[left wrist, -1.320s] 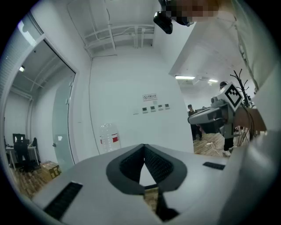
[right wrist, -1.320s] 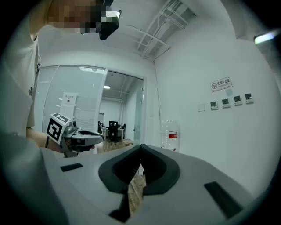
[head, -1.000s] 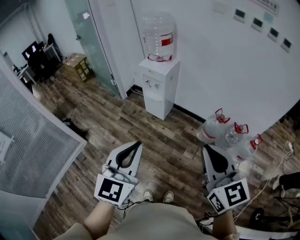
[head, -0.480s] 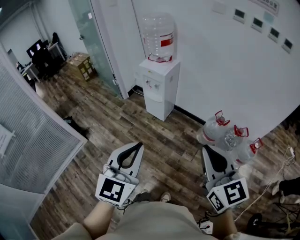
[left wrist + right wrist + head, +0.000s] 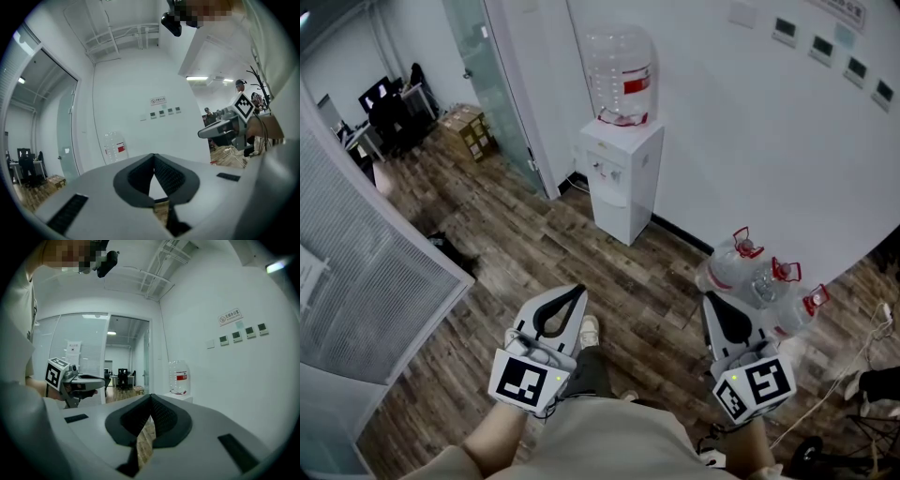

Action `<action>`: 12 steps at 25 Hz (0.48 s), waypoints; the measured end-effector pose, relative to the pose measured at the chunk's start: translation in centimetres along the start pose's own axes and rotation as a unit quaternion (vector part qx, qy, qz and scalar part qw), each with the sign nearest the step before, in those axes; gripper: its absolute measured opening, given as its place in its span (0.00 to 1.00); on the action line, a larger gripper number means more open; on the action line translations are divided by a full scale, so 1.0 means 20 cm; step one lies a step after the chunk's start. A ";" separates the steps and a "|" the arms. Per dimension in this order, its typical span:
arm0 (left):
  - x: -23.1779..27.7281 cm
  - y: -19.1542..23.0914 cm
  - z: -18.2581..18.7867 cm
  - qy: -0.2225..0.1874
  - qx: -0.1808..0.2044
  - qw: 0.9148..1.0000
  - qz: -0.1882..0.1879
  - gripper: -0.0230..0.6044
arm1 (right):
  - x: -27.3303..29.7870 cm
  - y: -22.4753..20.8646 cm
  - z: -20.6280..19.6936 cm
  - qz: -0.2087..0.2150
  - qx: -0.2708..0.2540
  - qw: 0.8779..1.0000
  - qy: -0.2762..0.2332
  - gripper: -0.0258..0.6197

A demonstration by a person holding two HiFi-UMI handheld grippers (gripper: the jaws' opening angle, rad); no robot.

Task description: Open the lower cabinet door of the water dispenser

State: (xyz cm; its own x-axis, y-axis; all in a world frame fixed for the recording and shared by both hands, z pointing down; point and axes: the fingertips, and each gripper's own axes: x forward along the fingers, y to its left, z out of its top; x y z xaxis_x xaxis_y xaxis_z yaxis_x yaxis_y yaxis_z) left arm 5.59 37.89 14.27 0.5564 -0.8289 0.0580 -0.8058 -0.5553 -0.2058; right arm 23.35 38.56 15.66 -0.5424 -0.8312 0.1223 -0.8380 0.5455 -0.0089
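Far left: grey perforated partition (image 5: 366, 281) w/ fine mesh texture. Beyond it a tall glass door (image 5: 483, 84), w/ brown cardboard boxes (image 5: 467, 131) near it. Floor (image 5: 516, 244) = wood-look planks, mixed brown/grey, matte.

Left gripper (image 5: 578, 290): smooth grey plastic shell, black ribbed pads. Jaws pressed together at the tips, nothing betw. them. Cube (image 5: 523, 380) at its rear carries a black/white square marker.

Centre: water dispenser (image 5: 619, 173), boxy white cabinet against the white wall, well ahead of both grippers. Its lower cabinet door (image 5: 609, 214) is a flat white panel, closed, untouched. On top sits a clear rounded ribbed bottle (image 5: 619, 66) w/ red label; print too small to read.

Right gripper (image 5: 705, 300): same build, jaws closed tight, empty. Just right of it, on the floor by the wall, three clear spare bottles (image 5: 759, 277) w/ red caps.

Upper right wall: row of small rectangular panels (image 5: 825, 47). A sign (image 5: 229, 316) sits above them; text illegible.
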 end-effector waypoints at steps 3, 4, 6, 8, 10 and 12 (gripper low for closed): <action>0.06 0.06 -0.04 -0.003 0.004 1.000 -0.001 0.04 | 0.09 -0.01 -0.03 0.001 0.001 1.000 0.004 0.05; 0.09 0.08 -0.06 -0.003 0.003 1.000 -0.002 0.04 | 0.12 -0.02 -0.04 0.001 0.002 1.000 0.006 0.05; 0.15 0.14 -0.09 -0.001 0.001 1.000 -0.004 0.05 | 0.20 -0.05 -0.05 0.000 0.006 1.000 0.007 0.05; 0.21 0.21 -0.11 0.000 -0.001 1.000 -0.005 0.04 | 0.30 -0.08 -0.06 -0.001 0.010 1.000 0.010 0.05; 0.28 0.30 -0.14 0.000 -0.004 1.000 -0.004 0.05 | 0.42 -0.10 -0.09 -0.003 0.011 1.000 0.021 0.05; 0.34 0.41 -0.17 0.002 -0.009 1.000 -0.002 0.04 | 0.55 -0.12 -0.09 -0.005 0.012 0.999 0.031 0.05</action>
State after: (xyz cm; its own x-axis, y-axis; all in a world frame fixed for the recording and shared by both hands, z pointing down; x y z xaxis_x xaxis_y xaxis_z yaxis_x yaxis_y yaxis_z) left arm 2.16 27.53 16.23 0.5591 -0.8268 0.0625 -0.8070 -0.5599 -0.1876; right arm 19.62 28.30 18.88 -0.5296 -0.8281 0.1839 -0.8451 0.5336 -0.0309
